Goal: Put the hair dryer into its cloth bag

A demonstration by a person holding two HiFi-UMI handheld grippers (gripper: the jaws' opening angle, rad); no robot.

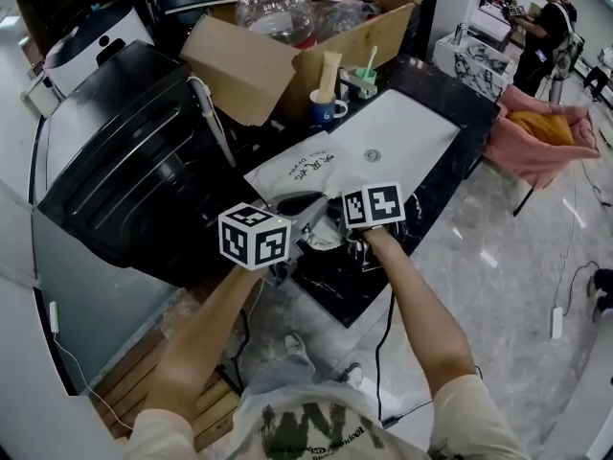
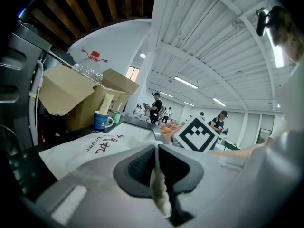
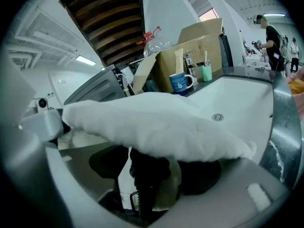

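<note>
The white cloth bag (image 1: 306, 166) with dark print lies on the counter beside the sink. My left gripper (image 2: 156, 171) is shut on a thin fold of the bag's edge (image 2: 159, 194). My right gripper (image 3: 152, 172) stands open under the bag's bulging cloth (image 3: 156, 122). The black handle end and ribbed cord of the hair dryer (image 3: 146, 172) sit between its jaws, and the pads do not press on them. In the head view, a dark part of the hair dryer (image 1: 299, 202) shows at the bag's near end, between the two marker cubes.
A white sink basin (image 1: 402, 127) lies right of the bag. Behind it stand a blue mug (image 1: 326, 110) and an open cardboard box (image 1: 287, 56). A black appliance (image 1: 134, 161) fills the left. The black marble counter edge (image 1: 364, 290) is just below the grippers. People stand far right (image 1: 551, 17).
</note>
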